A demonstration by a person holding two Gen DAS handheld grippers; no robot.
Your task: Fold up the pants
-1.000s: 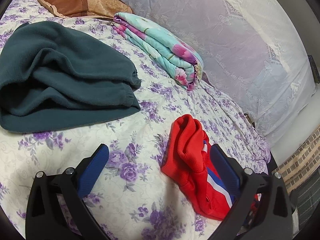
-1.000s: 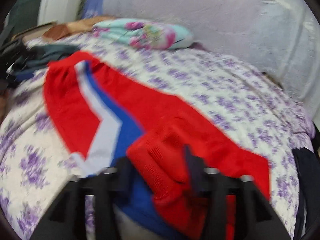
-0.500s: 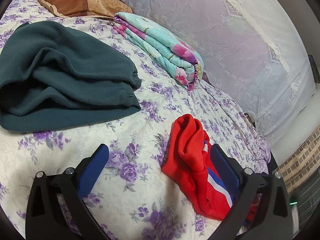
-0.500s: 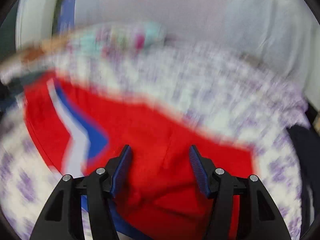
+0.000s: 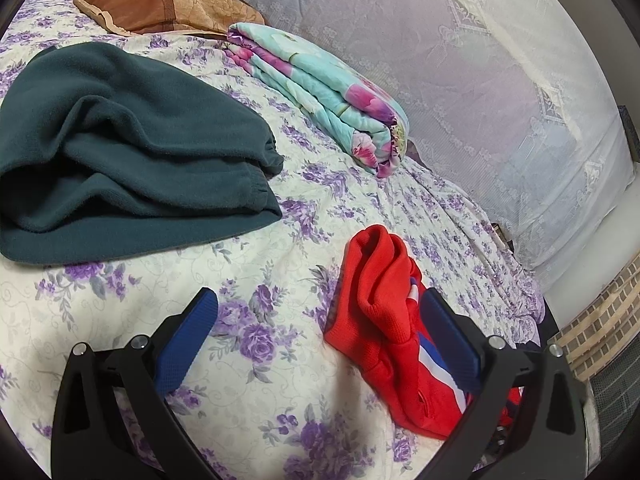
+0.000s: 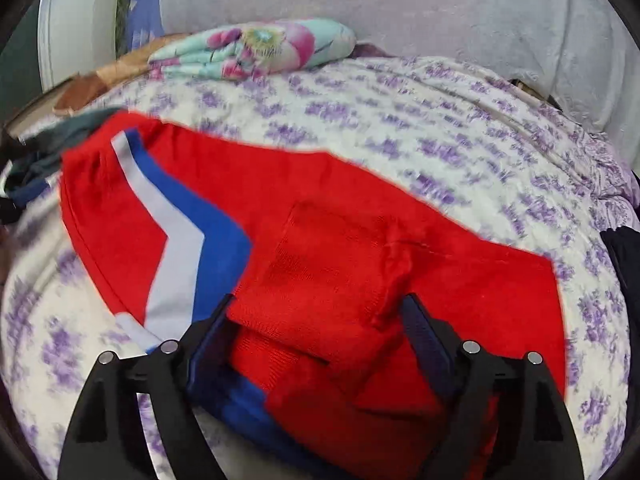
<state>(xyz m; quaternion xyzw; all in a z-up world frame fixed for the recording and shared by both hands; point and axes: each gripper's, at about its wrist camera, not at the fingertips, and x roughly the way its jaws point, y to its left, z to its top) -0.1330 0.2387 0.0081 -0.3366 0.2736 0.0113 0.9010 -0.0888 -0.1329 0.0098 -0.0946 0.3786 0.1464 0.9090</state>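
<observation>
The red pants (image 6: 360, 248) lie on the flowered bed (image 6: 440, 140). The right wrist view shows them spread with a white-and-blue stripe; the right gripper (image 6: 320, 312) has just been opening, jaws apart astride a red fold. The left wrist view alone shows a teal fleece garment (image 5: 120, 160) and the left gripper (image 5: 320, 320), jaws wide apart, gripping nothing.

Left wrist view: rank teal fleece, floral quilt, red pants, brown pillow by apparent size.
1. teal fleece
2. floral quilt
3. red pants, partly hidden and nearest the camera, so unsure against the quilt
4. brown pillow
</observation>
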